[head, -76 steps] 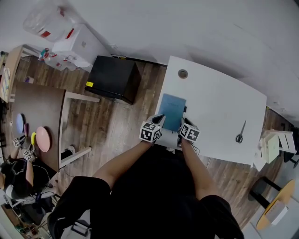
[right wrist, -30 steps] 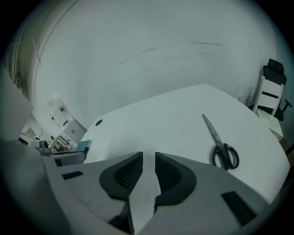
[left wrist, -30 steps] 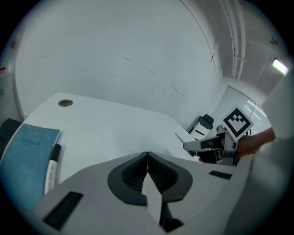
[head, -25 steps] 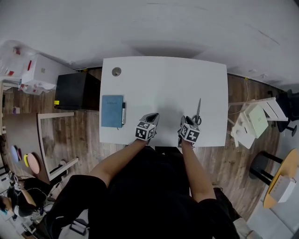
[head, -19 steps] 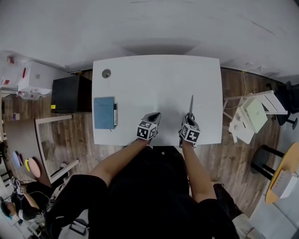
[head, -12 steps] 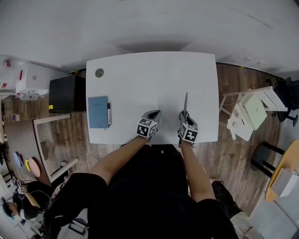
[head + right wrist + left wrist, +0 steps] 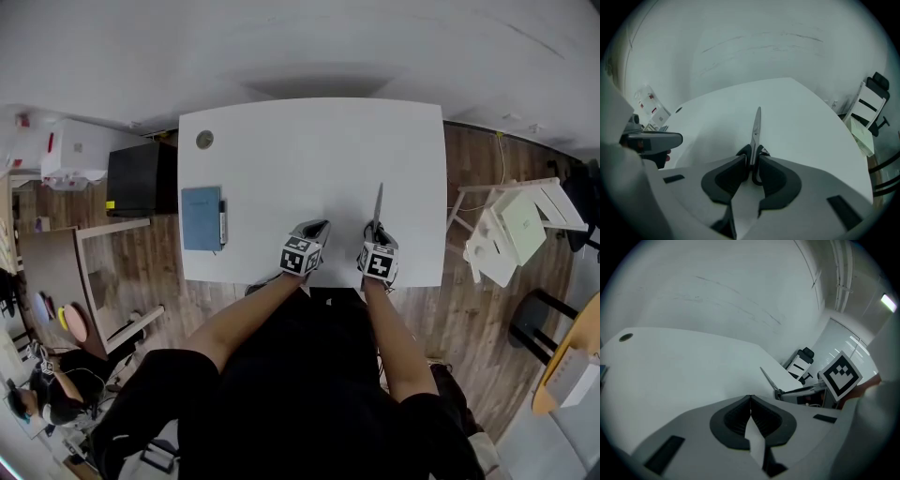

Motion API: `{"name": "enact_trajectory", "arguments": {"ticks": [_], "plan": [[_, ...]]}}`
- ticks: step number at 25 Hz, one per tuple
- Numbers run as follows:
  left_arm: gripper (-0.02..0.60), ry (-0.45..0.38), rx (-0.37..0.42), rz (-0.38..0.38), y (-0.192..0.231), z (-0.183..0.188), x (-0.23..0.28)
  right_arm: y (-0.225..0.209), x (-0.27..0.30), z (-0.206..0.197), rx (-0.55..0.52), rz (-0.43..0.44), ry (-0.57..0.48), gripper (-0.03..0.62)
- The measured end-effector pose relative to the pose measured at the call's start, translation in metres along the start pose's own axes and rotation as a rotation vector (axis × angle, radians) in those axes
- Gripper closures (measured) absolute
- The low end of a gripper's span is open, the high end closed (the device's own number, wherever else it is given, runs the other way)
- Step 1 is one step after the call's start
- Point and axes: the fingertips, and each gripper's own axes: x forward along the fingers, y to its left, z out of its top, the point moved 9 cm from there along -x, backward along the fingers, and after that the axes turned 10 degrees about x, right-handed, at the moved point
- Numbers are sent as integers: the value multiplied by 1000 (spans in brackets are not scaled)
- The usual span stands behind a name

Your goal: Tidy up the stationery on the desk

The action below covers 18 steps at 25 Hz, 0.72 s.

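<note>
The scissors [image 7: 756,126] lie flat on the white bench [image 7: 281,150] near its front edge, straight ahead of the right tool [image 7: 751,161]. Their long axis runs along the line the tool points. The closed blades aim away toward the far side of the bench and the black handle loops sit at the tool's end. The loops sit right between the pads at the jaw tips. The jaws stand about half apart and have just eased a little wider, so they flank the handles closely on both sides, but I read no firm clamp yet. The left tool [image 7: 750,399] hovers just beside, to the left of the scissors, with its jaws pressed together on nothing, so the right hand is clearly the one placed for the pick-up. Because handle and tool are already lined up, the grasp should need only a closing of the jaws, not a turn of the wrist. A blue notebook [image 7: 201,217] with a pen [image 7: 222,221] alongside it rests at the bench's left edge, well apart from the scissors. If the scissors are to join them, the carry would run leftward across the bench, past the left tool.
</note>
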Motion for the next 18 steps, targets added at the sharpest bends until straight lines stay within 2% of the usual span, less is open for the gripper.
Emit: {"name": "enact_trajectory", "arguments": {"ticks": [6, 13, 18], "plan": [[568, -19, -8, 2, 9, 6, -3, 1, 2, -2, 32, -48, -27, 505], [568, -50, 12, -23, 13, 11, -12, 2, -1, -3, 58, -46, -53, 505], [568, -63, 16, -44, 24, 7, -35, 26, -16, -14, 70, -66, -100, 505]]}}
